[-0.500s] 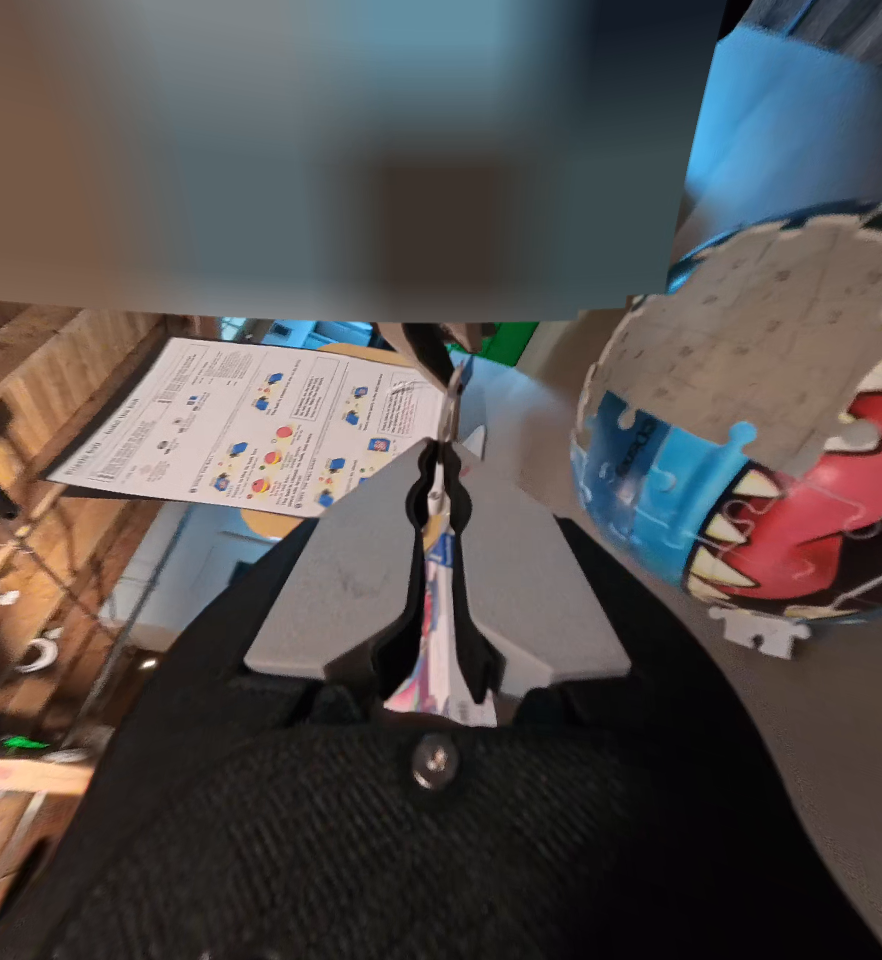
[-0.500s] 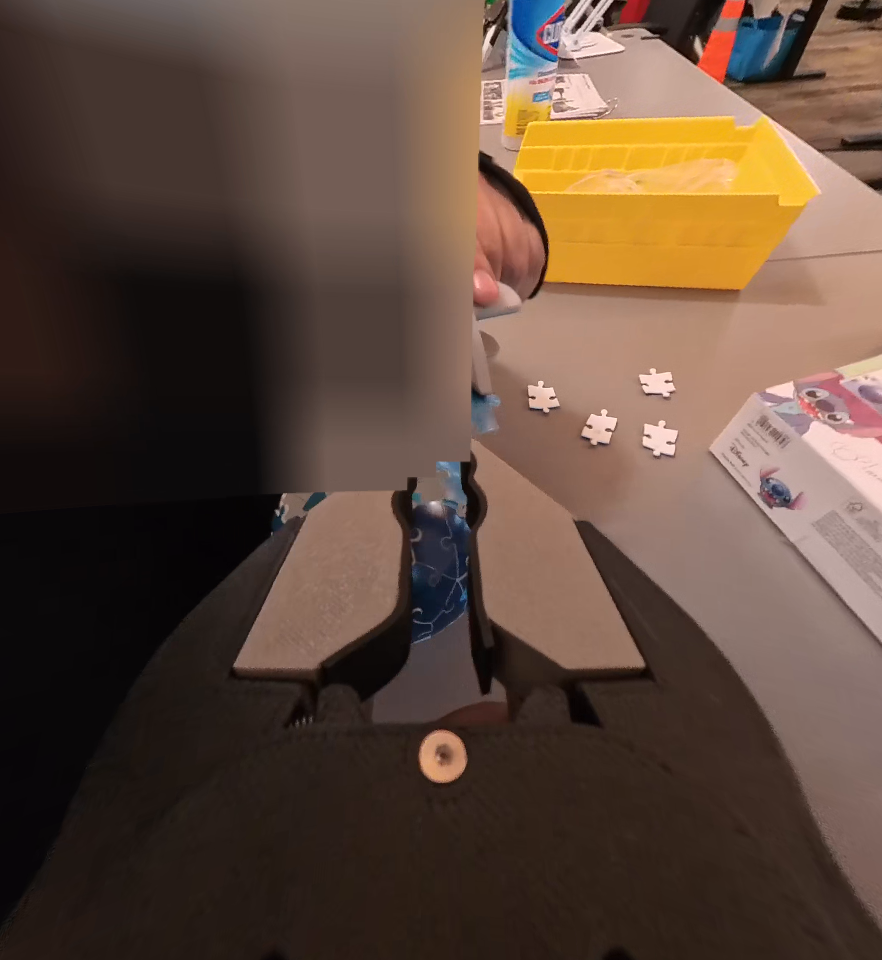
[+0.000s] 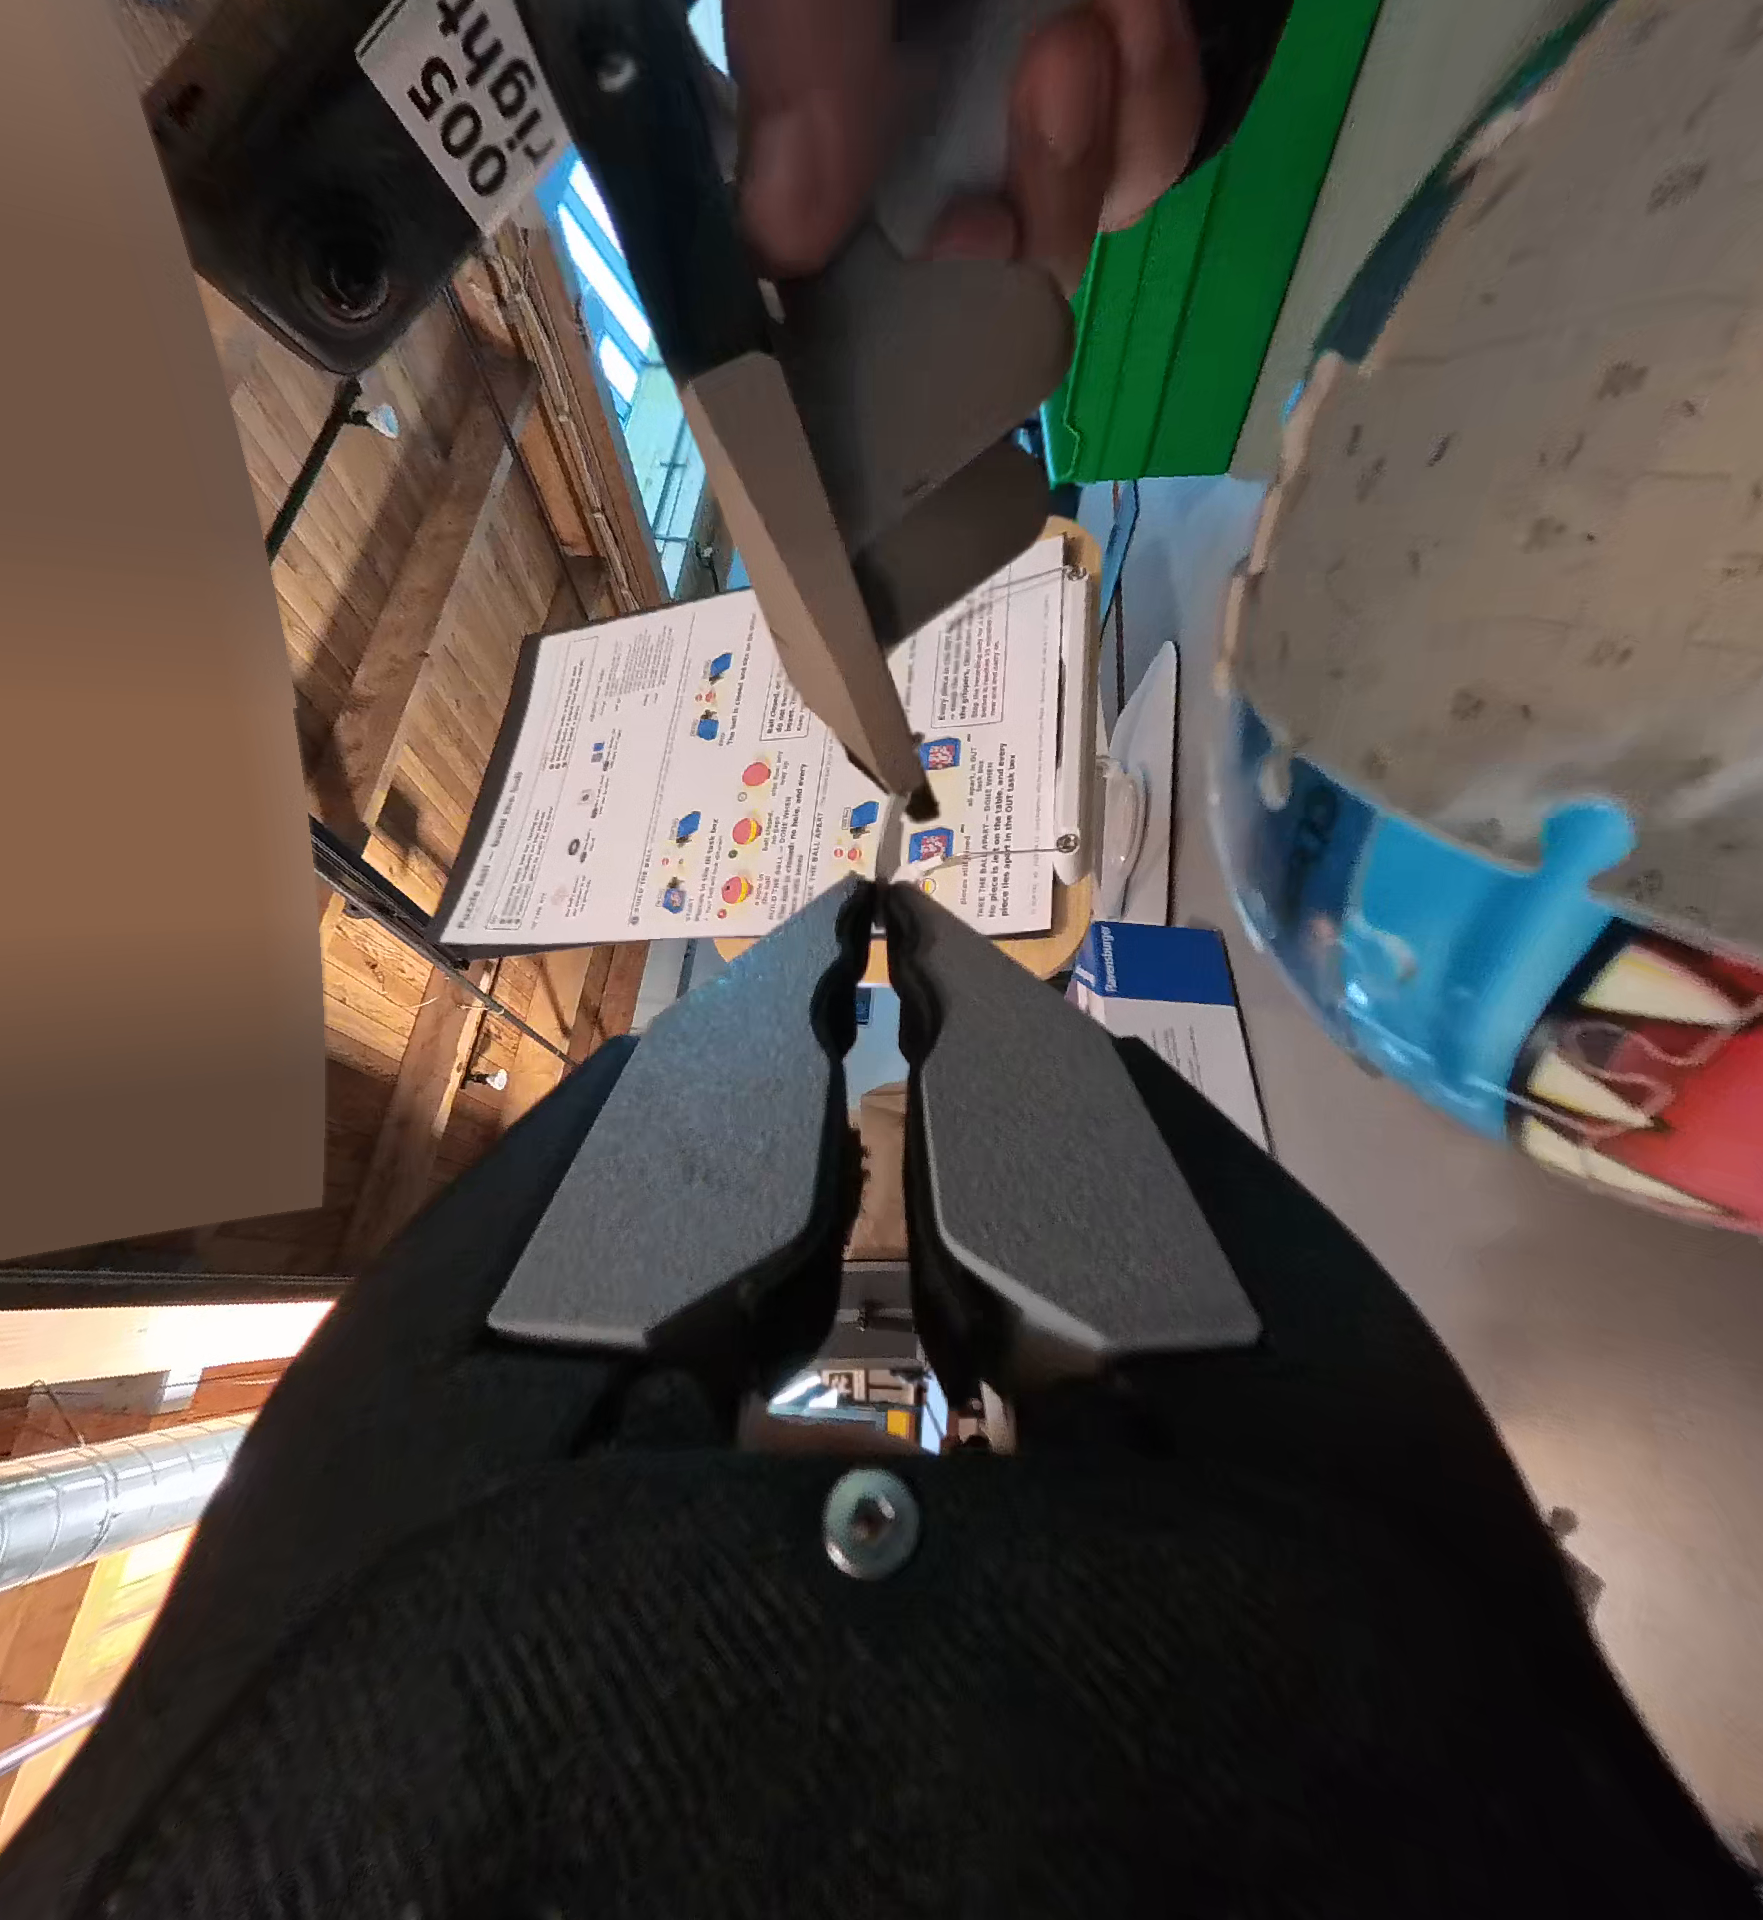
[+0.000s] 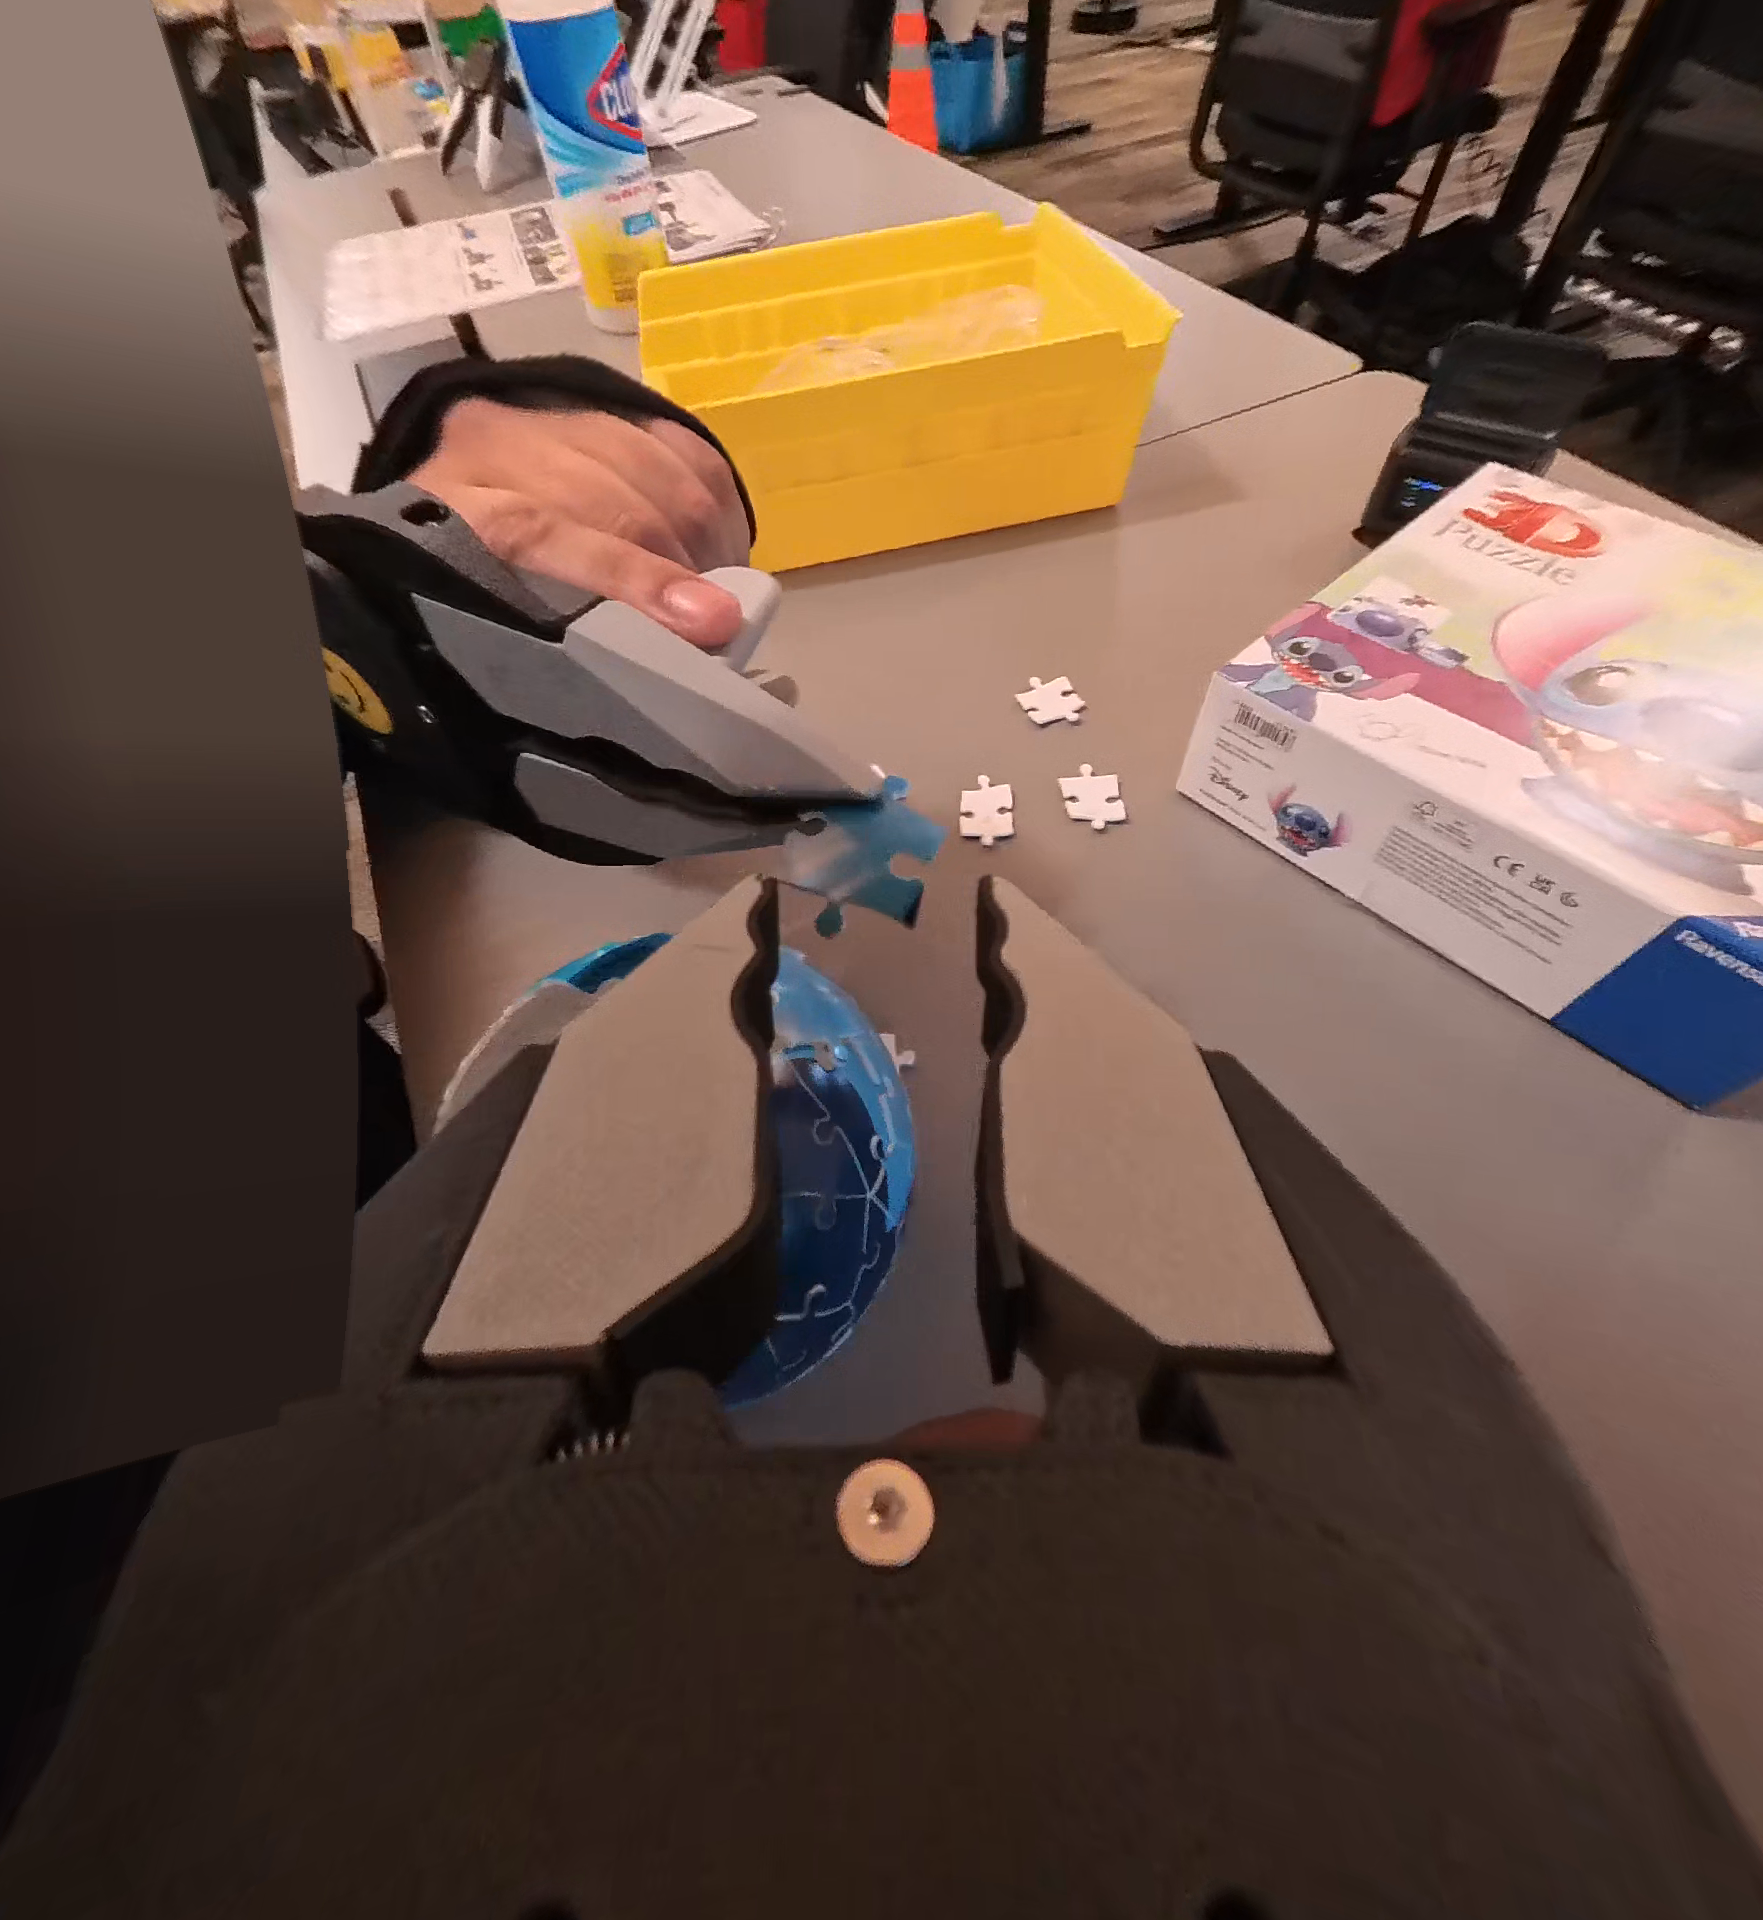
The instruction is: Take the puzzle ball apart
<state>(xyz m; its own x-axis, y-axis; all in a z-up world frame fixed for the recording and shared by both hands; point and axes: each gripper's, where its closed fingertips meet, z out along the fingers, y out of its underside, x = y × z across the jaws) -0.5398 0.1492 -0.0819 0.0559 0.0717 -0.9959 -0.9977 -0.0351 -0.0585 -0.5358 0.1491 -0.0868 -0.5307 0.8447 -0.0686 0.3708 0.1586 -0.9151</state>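
The puzzle ball (image 3: 1542, 644) is blue with a red toothed mouth, and a patch of its pieces shows grey backs. It lies on the grey table to the right of my left gripper (image 3: 877, 896). In the right wrist view the ball (image 4: 841, 1174) lies under my right gripper (image 4: 879, 894), which is open and empty above it. My left gripper (image 4: 835, 810) comes in from the left and is shut on a blue puzzle piece (image 4: 877, 847) held at its tips just ahead of my right fingertips. In the left wrist view the piece is not visible and the right gripper (image 3: 908, 800) points down from the top.
Three loose white pieces (image 4: 1048, 698) lie on the table (image 4: 1272, 1247) ahead. The puzzle box (image 4: 1479, 790) lies to the right, and a yellow bin (image 4: 908, 416) and a wipes canister (image 4: 596, 156) stand behind. A clipboard with an instruction sheet (image 3: 711, 790) and a green bin (image 3: 1168, 312) show in the left wrist view.
My right gripper has opened wider and drawn back from the piece. My left gripper stays shut on the blue piece and has rolled and moved closer to the ball.
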